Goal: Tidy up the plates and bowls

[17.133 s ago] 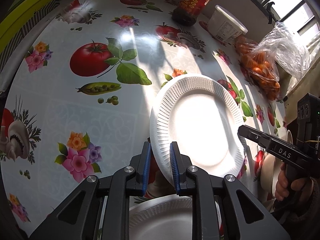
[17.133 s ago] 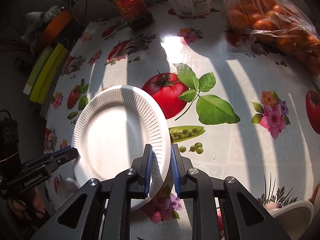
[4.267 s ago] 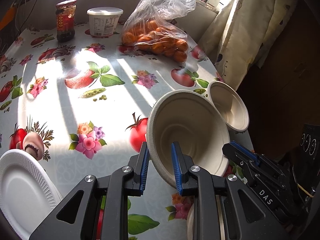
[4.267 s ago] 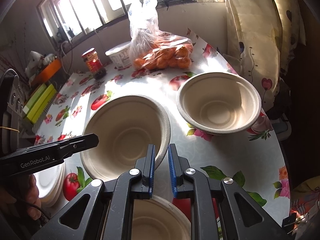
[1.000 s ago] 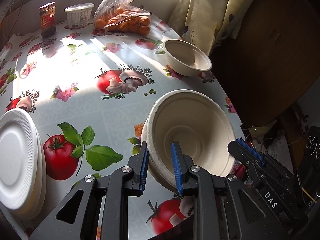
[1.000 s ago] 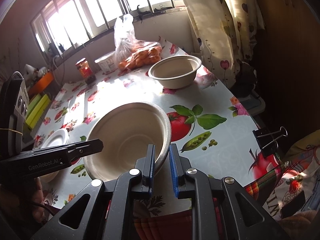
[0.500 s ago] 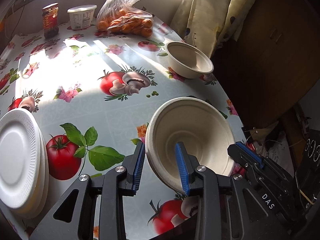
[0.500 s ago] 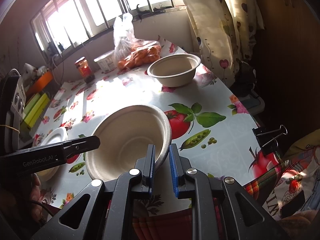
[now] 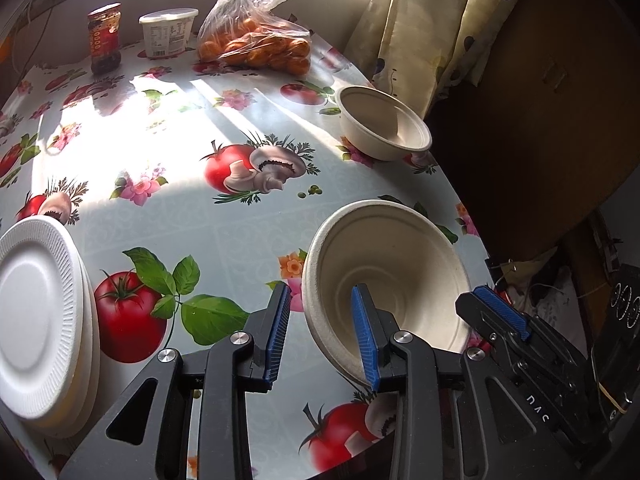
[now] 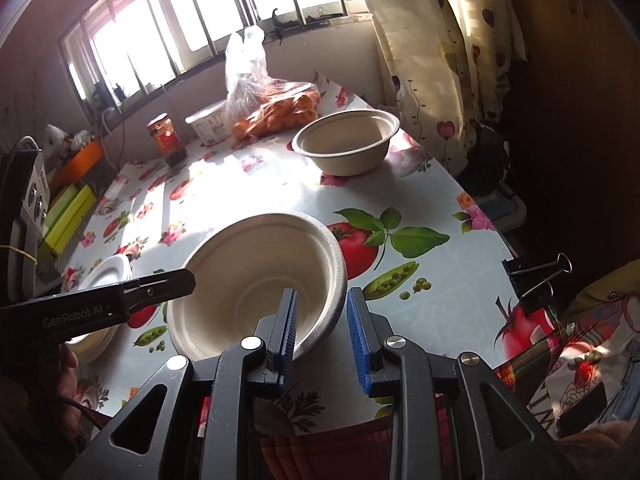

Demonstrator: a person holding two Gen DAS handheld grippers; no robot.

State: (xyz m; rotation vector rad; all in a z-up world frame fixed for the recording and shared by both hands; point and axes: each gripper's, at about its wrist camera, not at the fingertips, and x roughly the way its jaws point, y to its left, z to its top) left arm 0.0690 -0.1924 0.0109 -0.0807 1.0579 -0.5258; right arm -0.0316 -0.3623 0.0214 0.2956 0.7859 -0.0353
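Beige bowls, white plates, apart.

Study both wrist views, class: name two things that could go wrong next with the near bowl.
1. The near bowl sits close to the table edge; a knock could tip it off.
2. The left gripper and right gripper, jaws just opened, each straddle its rim; withdrawing carelessly could snag and drag it.

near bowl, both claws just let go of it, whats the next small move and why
Probably draw both claws back off the near bowl: its rim sits loose between the opened left claw and right claw, and the far bowl is not yet stacked.
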